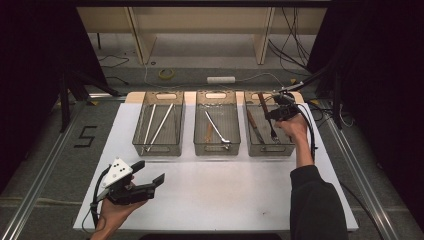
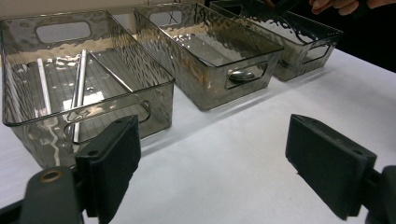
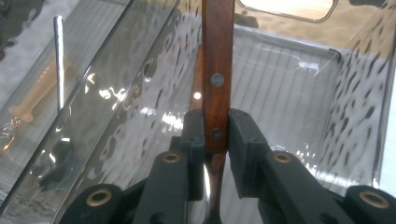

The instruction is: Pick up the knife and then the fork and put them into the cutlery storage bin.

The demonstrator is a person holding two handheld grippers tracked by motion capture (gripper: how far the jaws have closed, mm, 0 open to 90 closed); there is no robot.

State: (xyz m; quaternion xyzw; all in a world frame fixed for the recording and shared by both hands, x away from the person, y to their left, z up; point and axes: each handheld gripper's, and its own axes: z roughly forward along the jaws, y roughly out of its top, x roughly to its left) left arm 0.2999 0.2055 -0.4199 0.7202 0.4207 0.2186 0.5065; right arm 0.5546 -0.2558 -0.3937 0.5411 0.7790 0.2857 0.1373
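3 bins [image 1: 217, 146] in row on table [image 1: 225, 190]; cutlery inside; right tongs [image 1: 274, 116] over right bin [image 1: 270, 147].

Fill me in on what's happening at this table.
A person is sorting cutlery into three clear bins. The right gripper is shut on a wooden-handled utensil, holding it over the right bin, where another wooden-handled piece already lies. The left gripper hovers open over the white table with nothing between its jaws. The left bin holds metal rods, and the middle bin holds a spoon.
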